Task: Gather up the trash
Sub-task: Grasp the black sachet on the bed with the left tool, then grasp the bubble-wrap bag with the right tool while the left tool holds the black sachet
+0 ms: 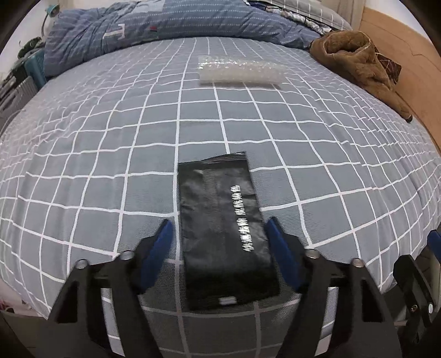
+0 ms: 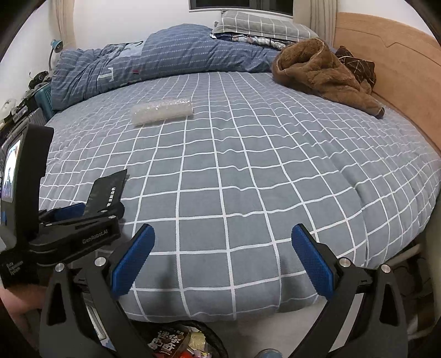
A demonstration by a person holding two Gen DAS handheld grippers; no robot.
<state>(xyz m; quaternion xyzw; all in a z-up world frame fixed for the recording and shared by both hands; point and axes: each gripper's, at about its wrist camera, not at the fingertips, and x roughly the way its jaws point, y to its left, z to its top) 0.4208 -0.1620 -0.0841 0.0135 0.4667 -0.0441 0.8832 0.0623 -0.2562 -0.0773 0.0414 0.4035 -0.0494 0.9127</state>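
A flat black plastic pouch (image 1: 223, 220) with white lettering lies on the grey checked bed near its front edge. My left gripper (image 1: 219, 225) is open, its blue fingers either side of the pouch, not closed on it. In the right wrist view the pouch (image 2: 106, 192) shows at the left, with the left gripper (image 2: 74, 217) around it. A clear bubble-wrap roll (image 1: 238, 70) lies farther back on the bed; it also shows in the right wrist view (image 2: 162, 110). My right gripper (image 2: 222, 239) is open and empty over the bed's front edge.
A folded blue quilt (image 2: 154, 55) and a pillow (image 2: 261, 24) lie at the back. A brown fleece garment (image 2: 322, 71) lies by the wooden headboard (image 2: 399, 77). A trash bin with wrappers (image 2: 176, 344) sits on the floor below my right gripper. Clutter stands left of the bed.
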